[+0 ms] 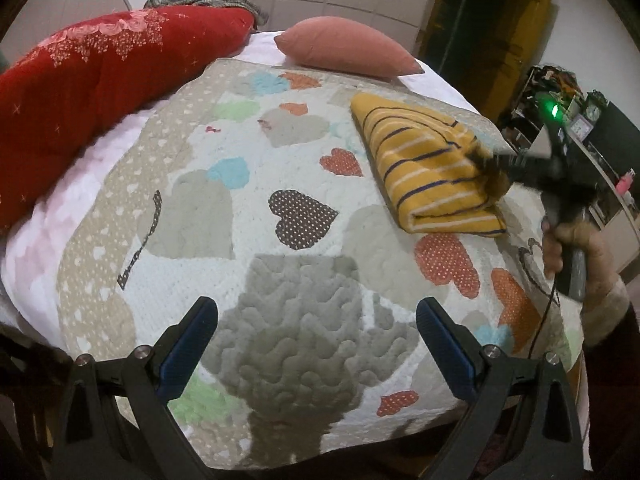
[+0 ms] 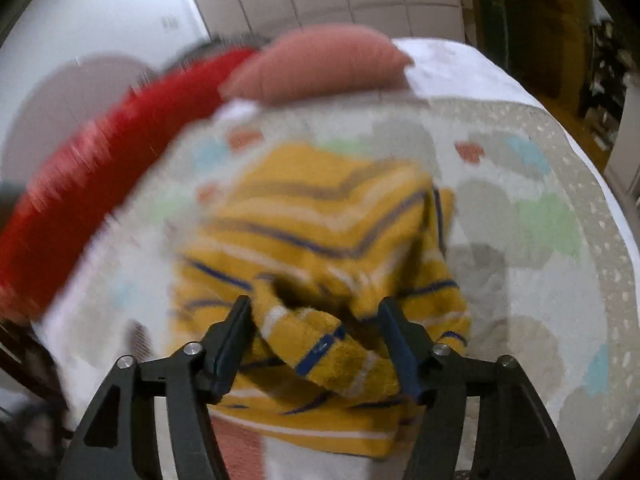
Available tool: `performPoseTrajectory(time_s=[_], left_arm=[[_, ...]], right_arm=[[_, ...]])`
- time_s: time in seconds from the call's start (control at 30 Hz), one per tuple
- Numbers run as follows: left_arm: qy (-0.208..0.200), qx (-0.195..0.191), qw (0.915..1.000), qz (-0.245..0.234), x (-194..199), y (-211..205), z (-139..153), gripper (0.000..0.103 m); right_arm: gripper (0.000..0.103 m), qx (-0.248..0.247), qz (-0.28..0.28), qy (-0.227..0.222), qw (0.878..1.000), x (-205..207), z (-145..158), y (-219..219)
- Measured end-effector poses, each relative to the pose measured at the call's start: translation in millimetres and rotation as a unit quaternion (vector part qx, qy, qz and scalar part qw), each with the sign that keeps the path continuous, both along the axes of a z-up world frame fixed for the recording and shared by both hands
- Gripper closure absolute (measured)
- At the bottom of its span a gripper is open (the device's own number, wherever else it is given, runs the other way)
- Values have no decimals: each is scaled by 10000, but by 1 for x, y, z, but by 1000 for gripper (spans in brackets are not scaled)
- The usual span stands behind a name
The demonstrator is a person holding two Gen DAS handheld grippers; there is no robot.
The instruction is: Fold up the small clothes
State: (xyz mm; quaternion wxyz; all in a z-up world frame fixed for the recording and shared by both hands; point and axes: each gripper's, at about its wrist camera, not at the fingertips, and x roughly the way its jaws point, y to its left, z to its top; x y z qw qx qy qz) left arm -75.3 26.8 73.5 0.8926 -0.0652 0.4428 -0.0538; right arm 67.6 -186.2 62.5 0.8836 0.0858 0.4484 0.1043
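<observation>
Left gripper [image 1: 316,344] hovering spread, empty, over heart-patterned quilt [image 1: 280,184]; right gripper [image 2: 316,344] straddling folded yellow striped garment [image 2: 320,248], jaws apart, probably tidying fold; view blurred.

garment [image 1: 430,168] on quilt [image 1: 248,240], right | pillow [image 1: 348,46] behind

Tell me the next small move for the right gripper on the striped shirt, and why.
Probably back the right gripper away from the striped shirt. The shirt already lies folded on the quilt, the jaws stand open with only a loose fold between them, and the left gripper is open and apart.
</observation>
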Motion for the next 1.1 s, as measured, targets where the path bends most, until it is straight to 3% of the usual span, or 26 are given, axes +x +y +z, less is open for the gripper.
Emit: performPoseTrajectory(time_s=[0.03, 0.07, 0.13, 0.2, 0.23, 0.27, 0.33, 0.43, 0.53, 0.57, 0.63, 0.67, 0.7, 0.77, 0.8, 0.83, 0.97, 1.1], left_arm=[[14, -26, 10000, -17, 2, 1, 0, 4], [30, -60, 10000, -33, 5, 2, 0, 4], [66, -192, 9998, -83, 15, 4, 1, 4], [76, -306, 9994, -137, 25, 1, 1, 4], [60, -356, 9992, -182, 33, -3, 0, 4], [38, -392, 9989, -258, 45, -9, -1, 4], [21, -440, 9981, -430, 64, -23, -6, 4], [32, -433, 9958, -803, 97, -54, -17, 4], [110, -270, 9928, -1166, 133, -83, -34, 4], [161, -223, 9923, -1211, 141, -89, -39, 4], [296, -281, 9901, -1344, 161, -102, -50, 4], [355, -314, 9890, -1404, 169, -108, -54, 5], [405, -310, 9884, -1433, 173, -110, -57, 9], [868, -424, 9824, -1600, 188, -116, -66, 75], [952, -504, 9828, -1501, 191, -112, -63, 78], [941, -554, 9829, -1482, 192, -108, -58, 88], [873, -441, 9855, -1383, 186, -83, -34, 89], [1042, -42, 9854, -1344, 170, -74, -47, 94]], right_arm=[[86, 439, 107, 284, 9986, -1, -12, -8], [86, 1072, 167, 477, 9929, -3, -20, -19], [86, 2457, 264, 532, 9675, -20, -28, -48], [88, 3293, 256, 381, 9431, -42, -32, -73], [89, 3466, 128, 334, 9373, -53, -37, -86], [91, 3464, -38, 361, 9374, -59, -42, -95], [94, 3060, -496, 543, 9492, -67, -60, -112], [92, 2956, -865, 743, 9485, -78, -80, -125], [91, 3010, -1037, 576, 9462, -89, -82, -133], [89, 2971, -1058, 492, 9477, -94, -78, -136], [62, 2847, -1070, 247, 9523, -104, -66, -135], [58, 2769, -1059, 113, 9550, -108, -59, -136], [54, 2654, -1038, -18, 9585, -110, -52, -132], [54, 2357, -950, -247, 9669, -106, -36, -122], [54, 2199, -895, -339, 9708, -106, -27, -116], [54, 2091, -843, -405, 9734, -106, -20, -109], [54, 2000, -625, -661, 9756, -103, 6, -98], [54, 2042, -551, -729, 9747, -84, 15, -86]])
